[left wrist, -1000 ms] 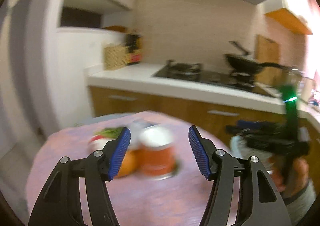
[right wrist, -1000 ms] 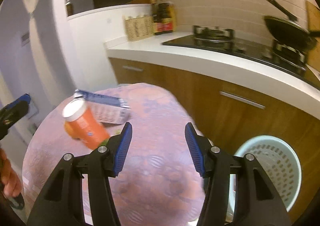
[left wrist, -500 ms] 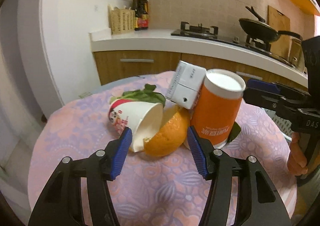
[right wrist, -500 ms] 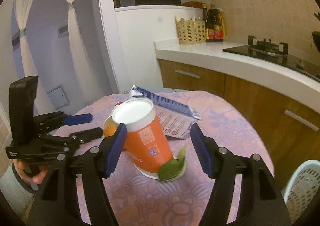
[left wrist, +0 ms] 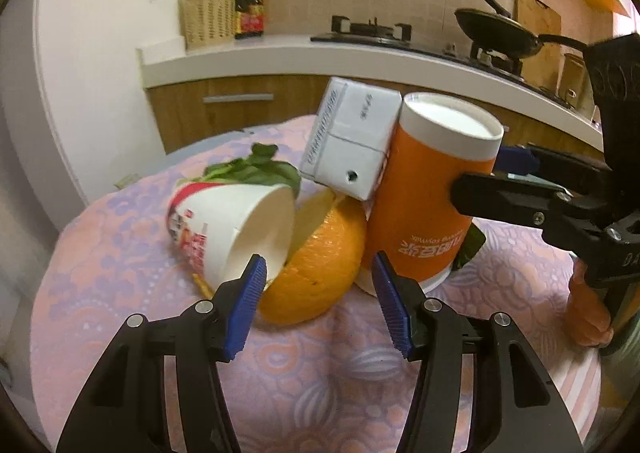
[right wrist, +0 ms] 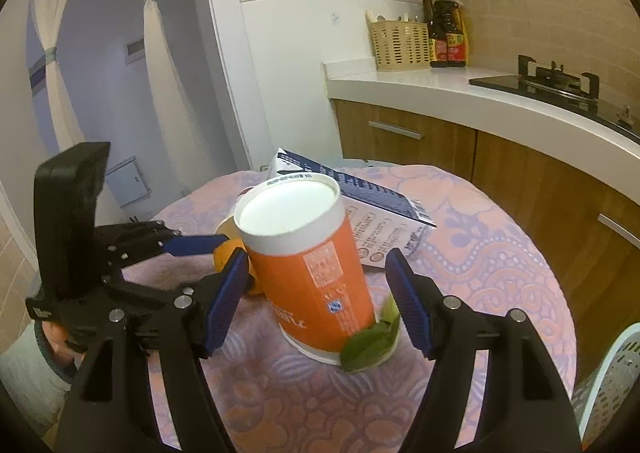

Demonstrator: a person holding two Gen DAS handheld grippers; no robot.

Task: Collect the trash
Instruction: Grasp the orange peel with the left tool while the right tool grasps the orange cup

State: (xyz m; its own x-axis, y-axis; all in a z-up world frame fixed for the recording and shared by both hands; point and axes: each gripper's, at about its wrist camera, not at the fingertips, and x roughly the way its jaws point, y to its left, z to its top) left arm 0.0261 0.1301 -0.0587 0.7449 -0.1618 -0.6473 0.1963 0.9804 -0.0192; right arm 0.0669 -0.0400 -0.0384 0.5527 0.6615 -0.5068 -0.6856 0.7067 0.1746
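At the centre of the frame the right gripper stands with its blue pads spread wide on either side of an upright orange cup, not touching it. A green leaf lies at the cup's base. Behind the cup a milk carton lies on the patterned tablecloth. At left, the left gripper reaches an orange peel. A pale basket shows at lower right.

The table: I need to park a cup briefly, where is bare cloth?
Bare table cloth lies right of the orange canister, toward the cabinets. Crowded: canister, orange peel, tipped cup and carton touch in one cluster.
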